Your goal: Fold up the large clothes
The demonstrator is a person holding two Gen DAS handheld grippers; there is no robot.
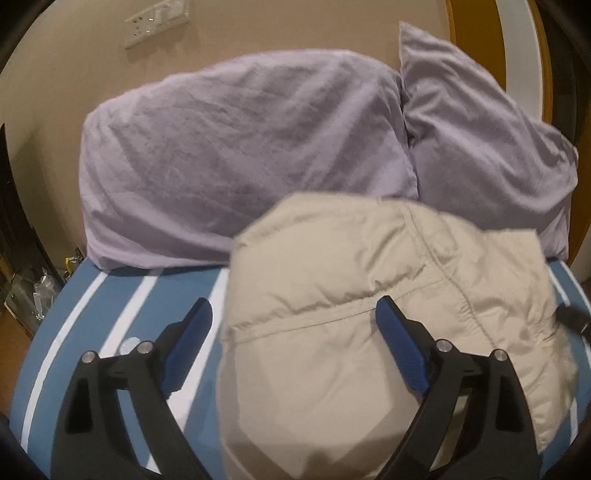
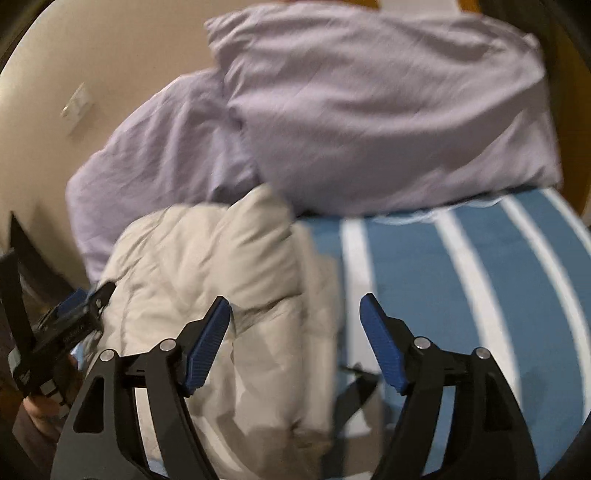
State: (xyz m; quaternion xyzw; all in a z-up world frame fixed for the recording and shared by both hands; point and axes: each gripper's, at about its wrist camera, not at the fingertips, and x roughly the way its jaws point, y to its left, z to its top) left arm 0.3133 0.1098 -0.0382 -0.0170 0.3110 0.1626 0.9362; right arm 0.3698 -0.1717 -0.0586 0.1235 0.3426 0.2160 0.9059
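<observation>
A beige padded jacket (image 1: 369, 295) lies bunched in a folded heap on the blue-and-white striped bed sheet (image 1: 110, 314). My left gripper (image 1: 293, 306) hovers over its left part with the blue pads wide apart and nothing pinched; it is open. In the right wrist view the jacket (image 2: 207, 258) sits at lower left. My right gripper (image 2: 295, 302) is open above the jacket's right edge, one pad over the fabric and the other over the sheet (image 2: 424, 266). The left gripper (image 2: 74, 314) shows at the far left, held by a hand (image 2: 40, 410).
Two lilac pillows (image 1: 240, 155) (image 1: 480, 155) lean against the beige wall just behind the jacket. A wall socket plate (image 1: 157, 22) is above them. Clutter lies on the floor (image 1: 33, 288) off the bed's left edge. A black strap (image 2: 354, 391) lies on the sheet.
</observation>
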